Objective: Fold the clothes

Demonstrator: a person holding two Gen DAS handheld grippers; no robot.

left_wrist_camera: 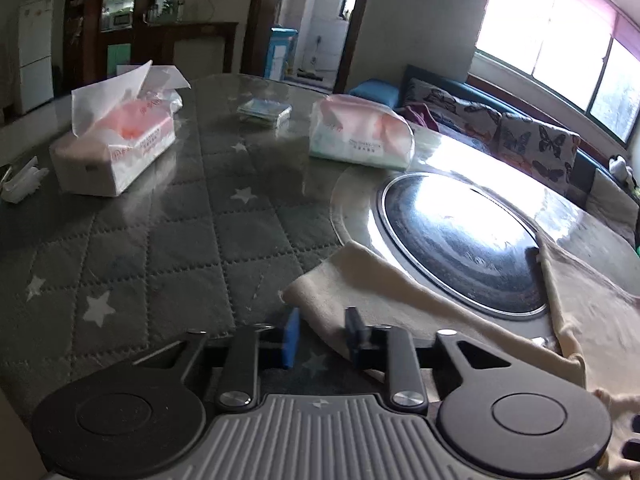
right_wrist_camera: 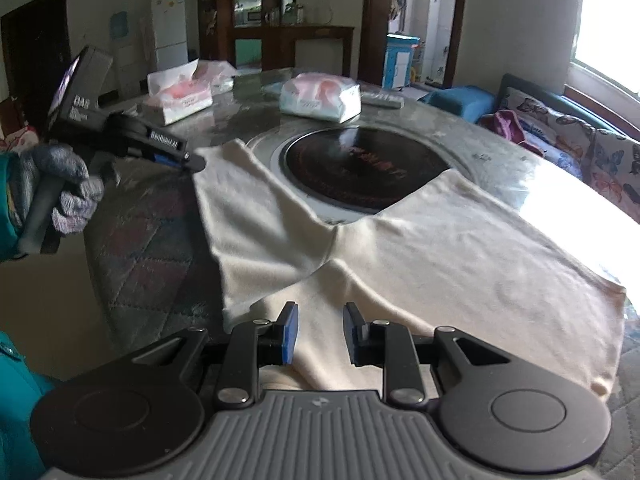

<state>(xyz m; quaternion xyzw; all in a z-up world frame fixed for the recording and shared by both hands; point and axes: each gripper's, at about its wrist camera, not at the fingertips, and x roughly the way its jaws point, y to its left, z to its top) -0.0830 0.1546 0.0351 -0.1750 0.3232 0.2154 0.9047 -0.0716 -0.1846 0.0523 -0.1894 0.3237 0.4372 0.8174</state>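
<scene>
Cream trousers (right_wrist_camera: pixel 420 256) lie spread on the round table, their two legs reaching away on either side of the black hob. My left gripper (left_wrist_camera: pixel 322 336) is open just over the end of the left leg (left_wrist_camera: pixel 352 280), with cloth between and under its jaws. The same gripper shows in the right wrist view (right_wrist_camera: pixel 192 160) at that leg's far end. My right gripper (right_wrist_camera: pixel 320 332) is open low over the trousers' near waist part, holding nothing.
A black round hob (right_wrist_camera: pixel 360 164) is set in the glass-topped table (left_wrist_camera: pixel 160 220). An open tissue box (left_wrist_camera: pixel 116 148), a soft tissue pack (left_wrist_camera: pixel 360 136) and a small packet (left_wrist_camera: pixel 264 112) stand at the far side. A sofa (left_wrist_camera: pixel 520 136) lies to the right.
</scene>
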